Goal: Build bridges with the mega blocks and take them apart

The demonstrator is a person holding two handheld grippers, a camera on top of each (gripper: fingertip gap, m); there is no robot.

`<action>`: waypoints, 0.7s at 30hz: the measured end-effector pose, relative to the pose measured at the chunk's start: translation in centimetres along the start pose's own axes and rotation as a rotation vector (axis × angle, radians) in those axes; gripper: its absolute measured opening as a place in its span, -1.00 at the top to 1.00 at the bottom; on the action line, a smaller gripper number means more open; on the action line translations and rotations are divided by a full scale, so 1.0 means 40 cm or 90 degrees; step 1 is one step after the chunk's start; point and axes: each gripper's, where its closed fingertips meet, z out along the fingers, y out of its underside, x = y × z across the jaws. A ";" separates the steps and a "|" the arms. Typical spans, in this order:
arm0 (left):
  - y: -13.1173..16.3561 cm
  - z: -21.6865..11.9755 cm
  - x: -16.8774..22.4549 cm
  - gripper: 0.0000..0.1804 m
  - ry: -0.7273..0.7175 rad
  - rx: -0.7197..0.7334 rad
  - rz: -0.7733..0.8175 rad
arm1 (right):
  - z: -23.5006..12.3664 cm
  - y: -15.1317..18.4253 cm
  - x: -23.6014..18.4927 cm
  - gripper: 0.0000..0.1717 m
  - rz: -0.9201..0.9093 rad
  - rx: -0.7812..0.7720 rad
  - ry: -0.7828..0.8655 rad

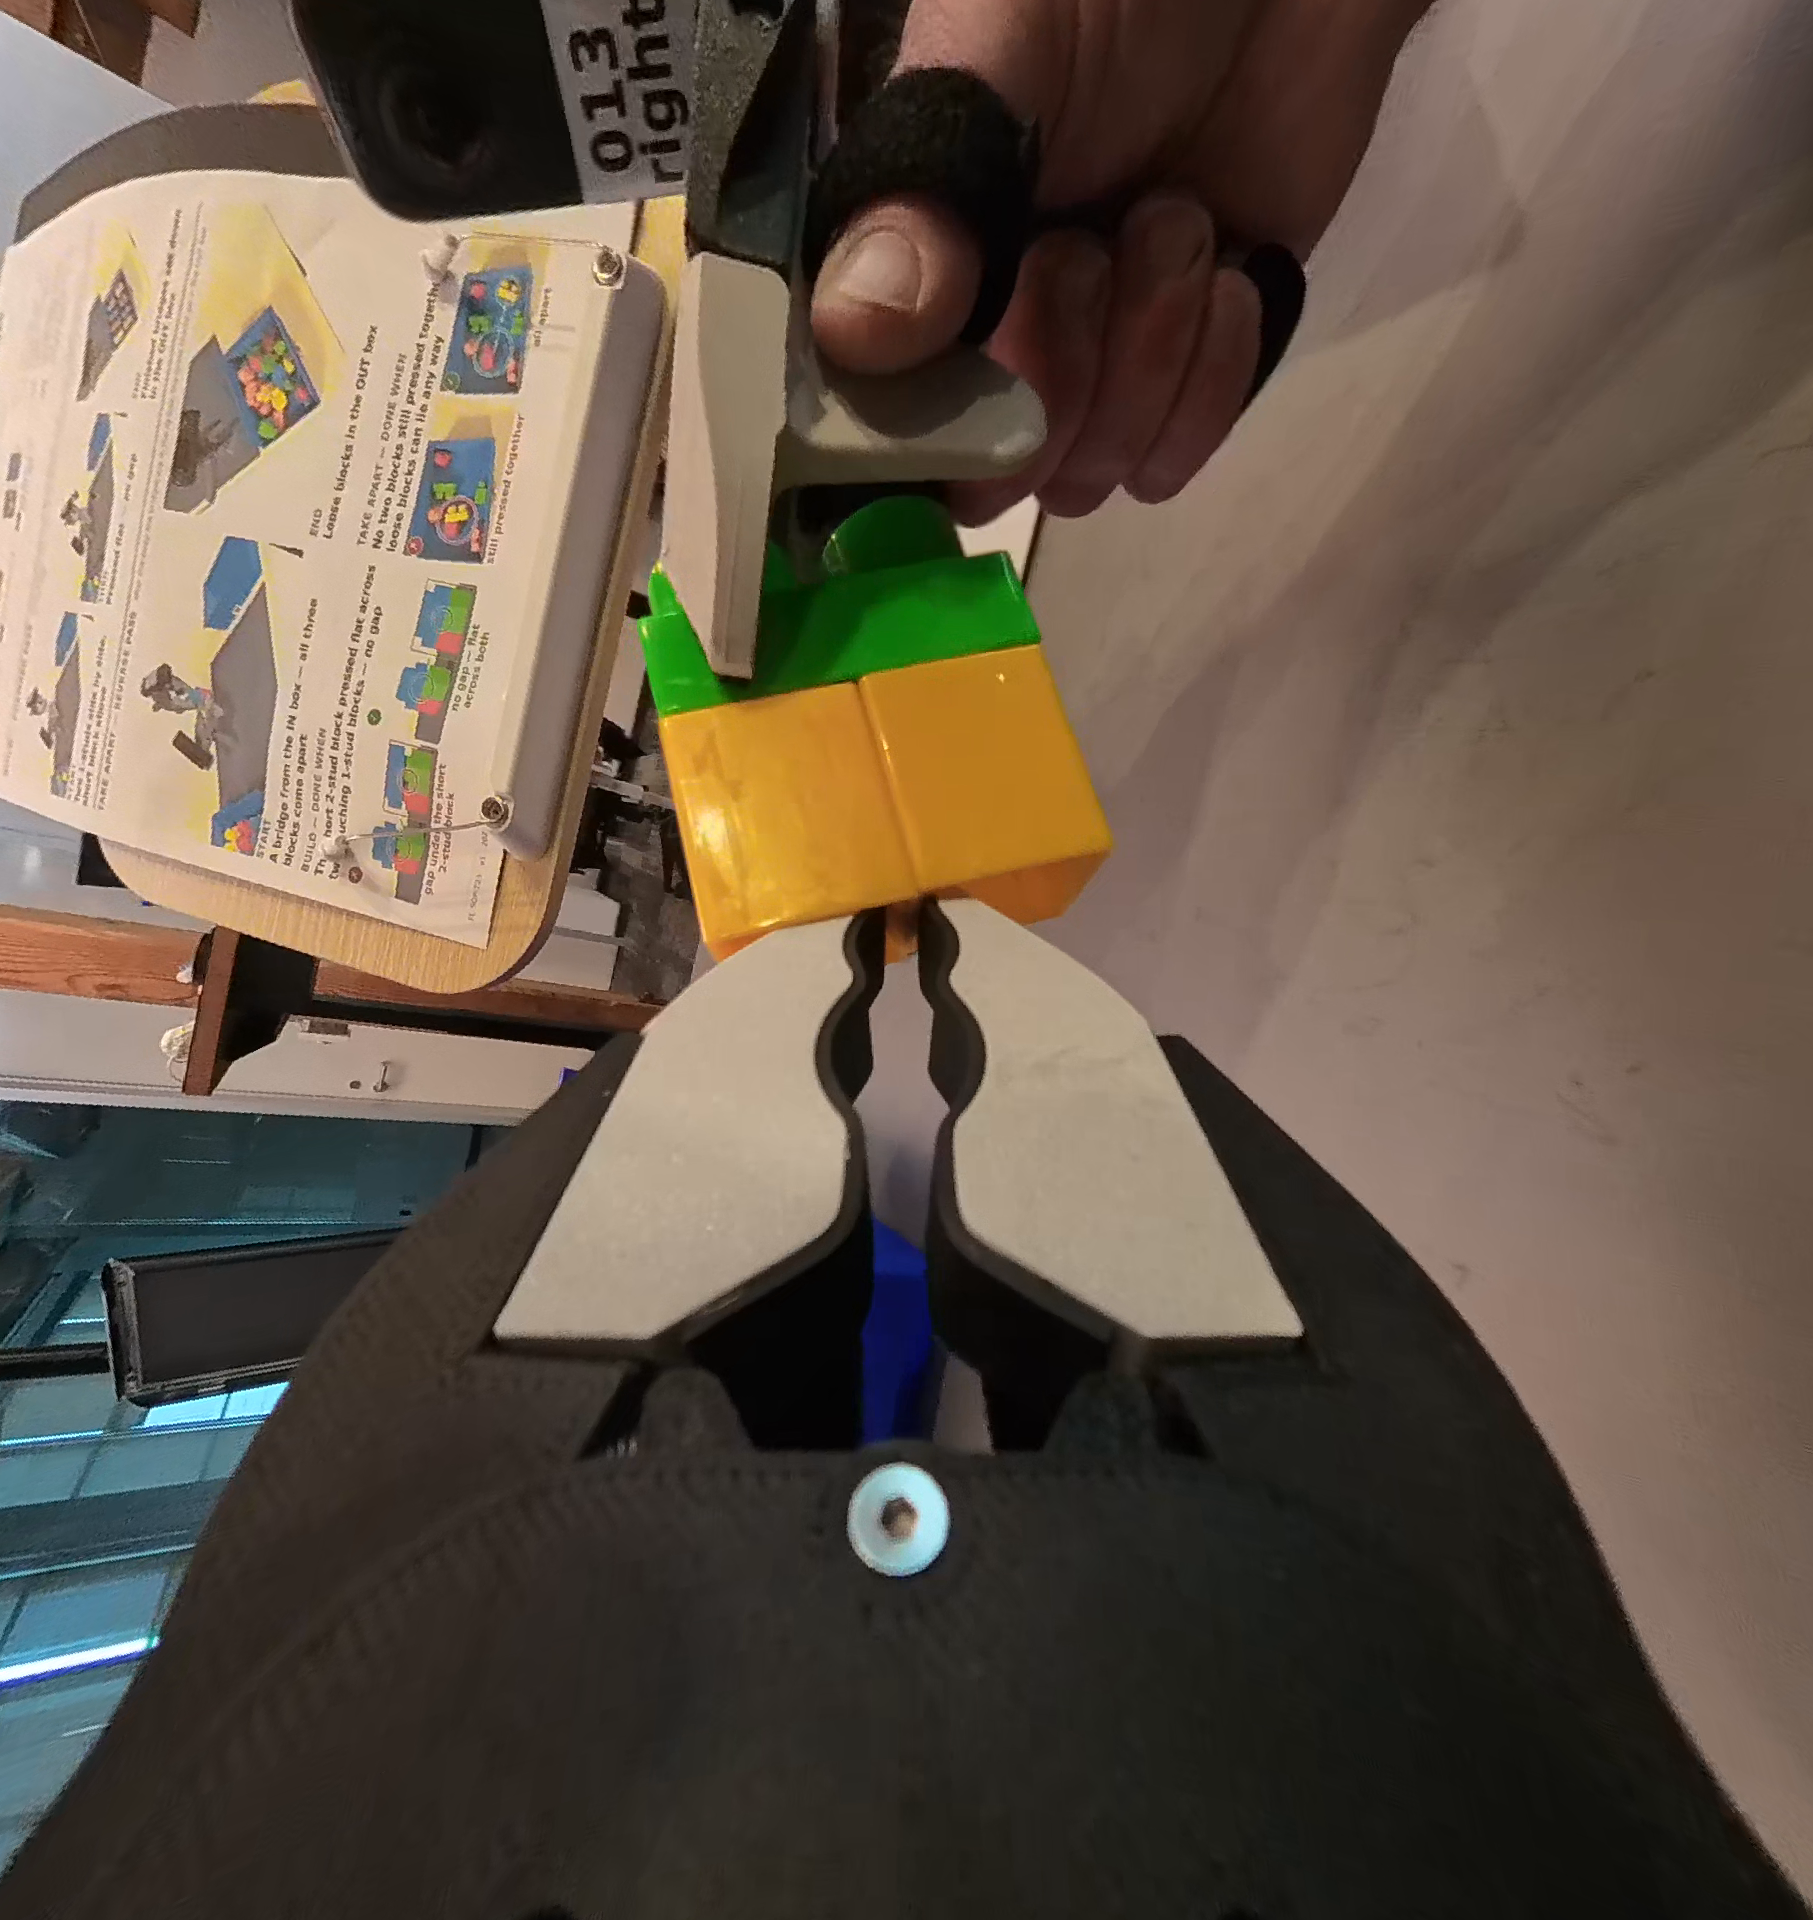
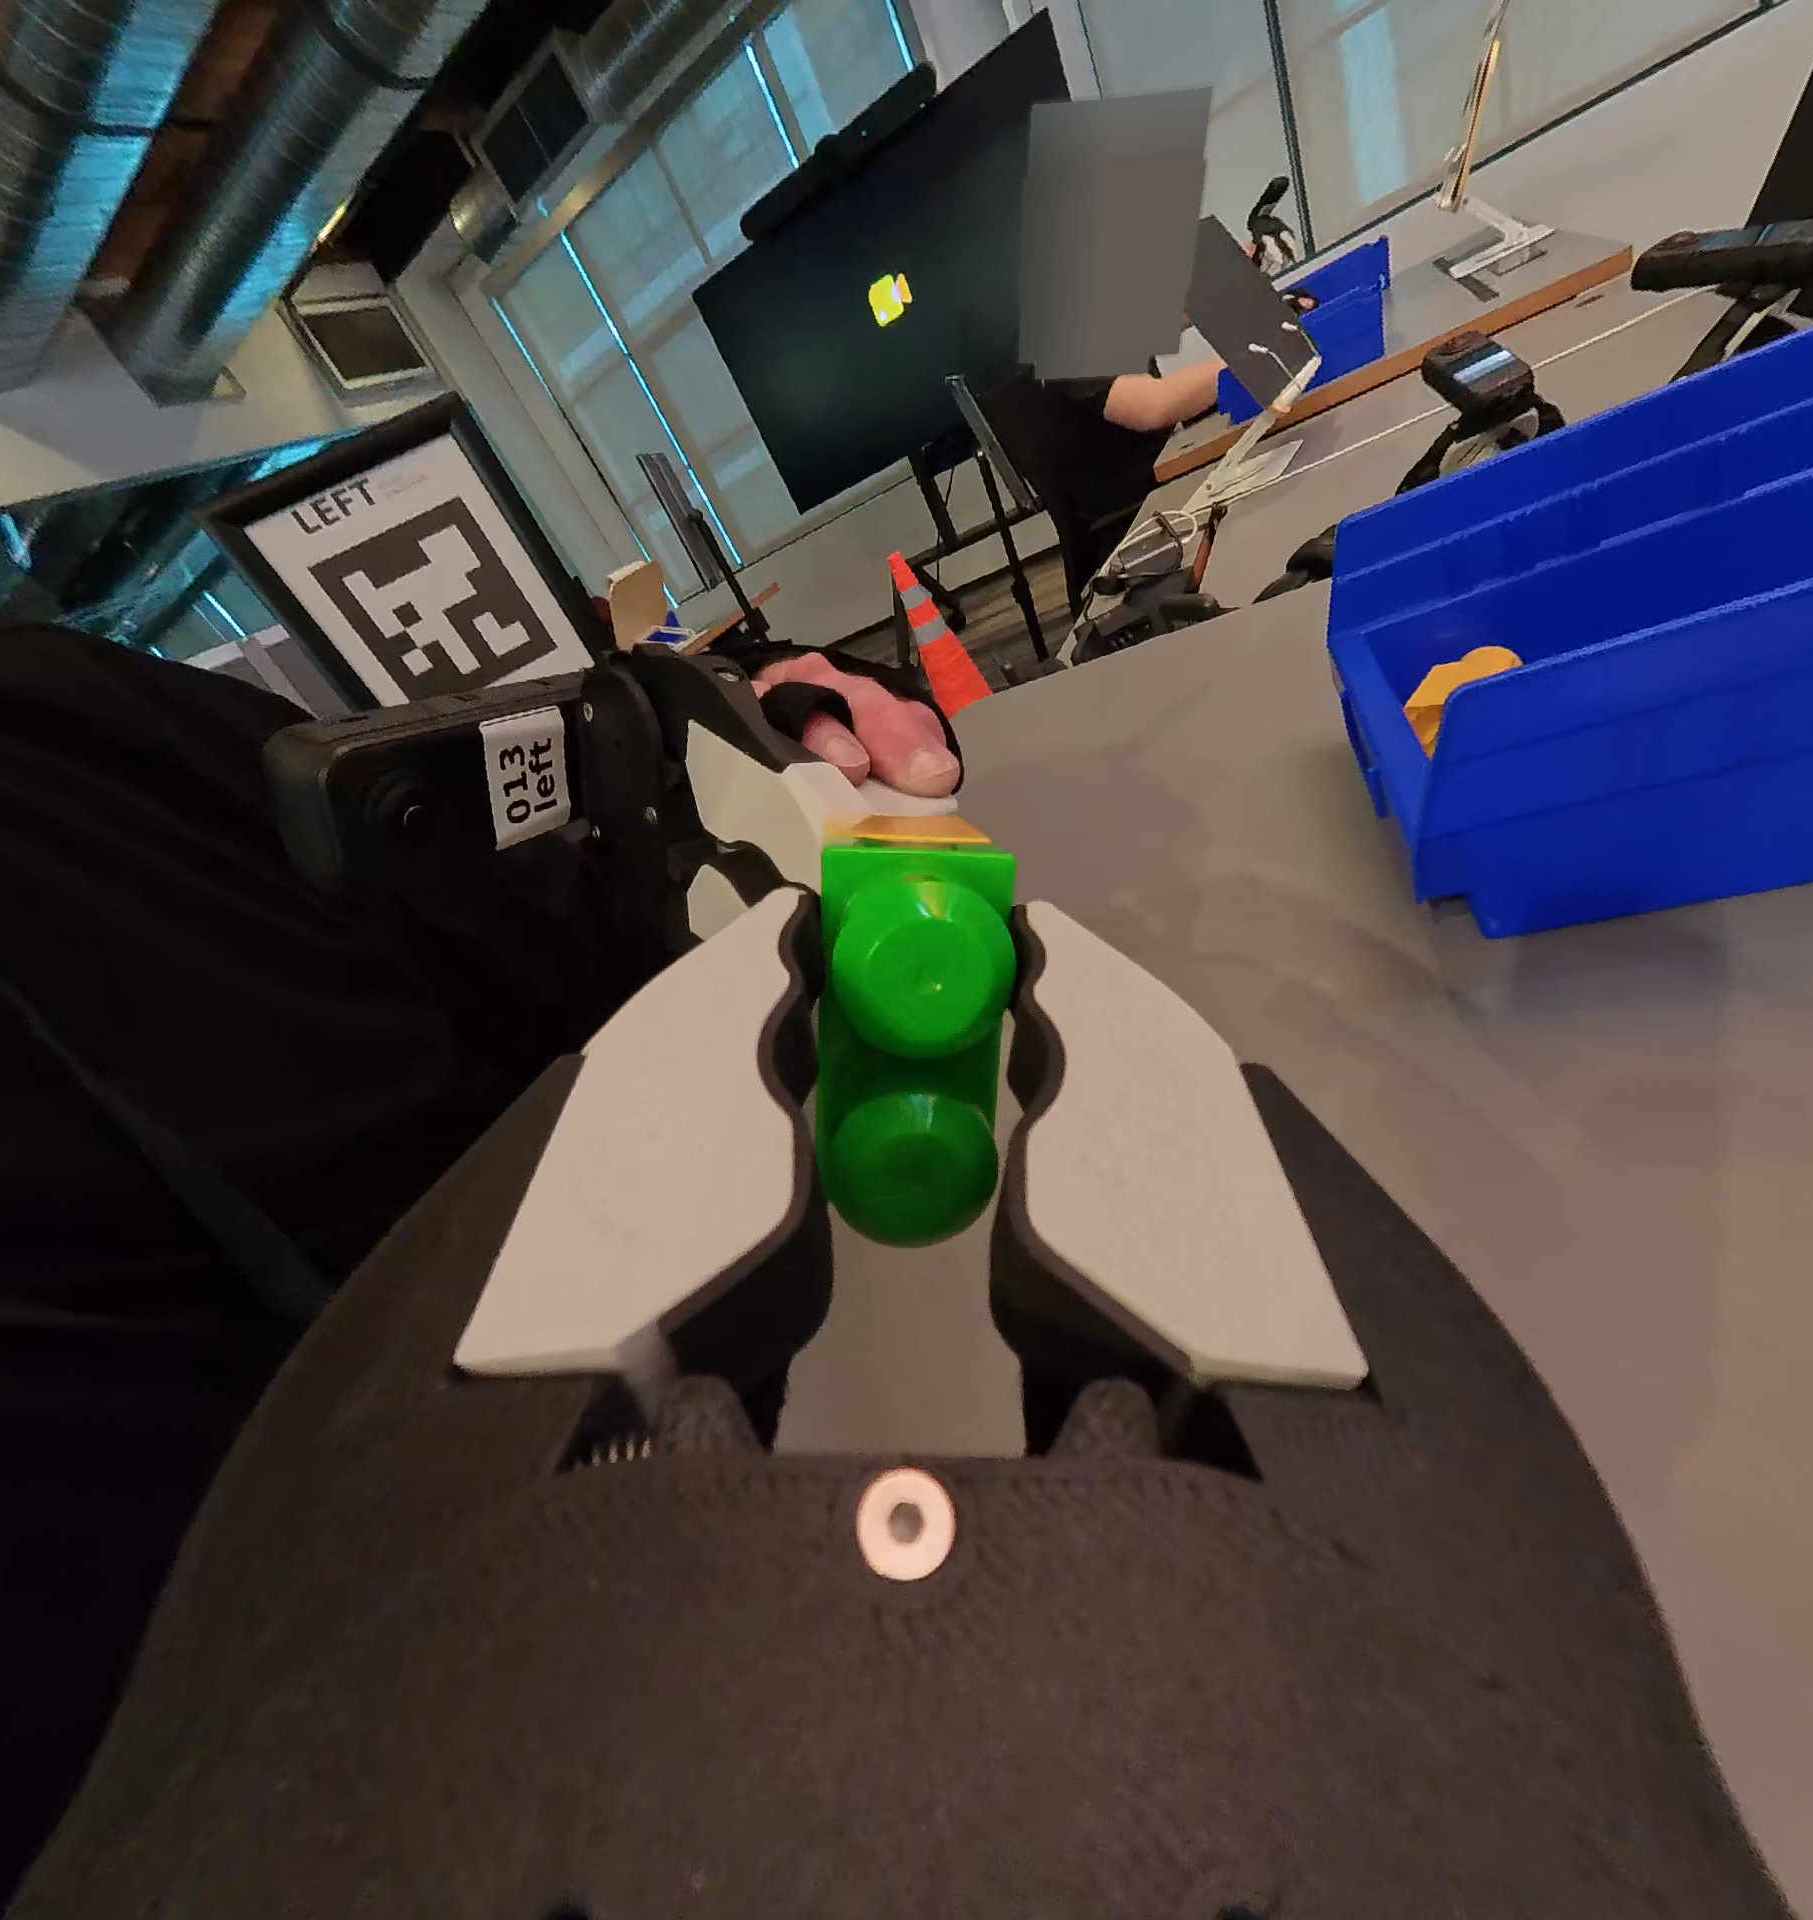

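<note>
The small bridge is held in the air above the grey table, between the two tools. The right gripper pinches the green two-stud block by its sides, both pads pressed on it. The left gripper, nearly closed, nips a thin bottom wall where the two yellow blocks meet beneath the green one. At the far right stands a blue bin.

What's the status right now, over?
Left tool pinching yellow blocks' bottom edge. Right tool clamped on green block. Bridge intact, off the table. Nothing in the way.
</note>
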 end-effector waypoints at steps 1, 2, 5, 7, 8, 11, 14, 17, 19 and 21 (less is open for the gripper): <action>0.000 0.000 0.000 0.94 -0.001 0.001 -0.004 | 0.000 -0.001 0.000 0.59 -0.002 -0.001 0.001; 0.002 0.000 0.001 0.94 0.003 0.000 -0.009 | 0.001 0.000 0.001 0.59 -0.002 -0.001 0.003; 0.005 0.000 0.006 0.94 0.012 -0.005 -0.011 | 0.004 0.005 0.005 0.59 0.012 0.004 0.000; 0.007 -0.002 0.008 0.94 0.019 -0.008 -0.007 | 0.005 0.011 0.005 0.59 0.011 -0.006 0.004; 0.006 -0.002 0.009 0.94 0.021 -0.007 -0.010 | 0.005 0.010 0.005 0.59 0.014 -0.005 0.002; 0.008 0.000 0.014 0.94 0.027 -0.011 -0.010 | 0.005 0.016 0.008 0.59 0.017 -0.010 0.001; 0.009 0.003 0.018 0.94 0.032 -0.010 -0.012 | 0.005 0.020 0.011 0.59 0.017 -0.015 0.003; 0.013 0.006 0.021 0.94 0.033 -0.010 -0.011 | 0.004 0.023 0.016 0.59 0.019 -0.021 0.004; 0.015 0.011 0.008 0.94 0.013 -0.004 -0.031 | 0.002 0.013 0.022 0.60 0.017 -0.018 0.010; 0.014 0.009 -0.019 0.95 -0.007 0.015 -0.084 | -0.006 -0.005 0.024 0.60 0.025 0.004 0.009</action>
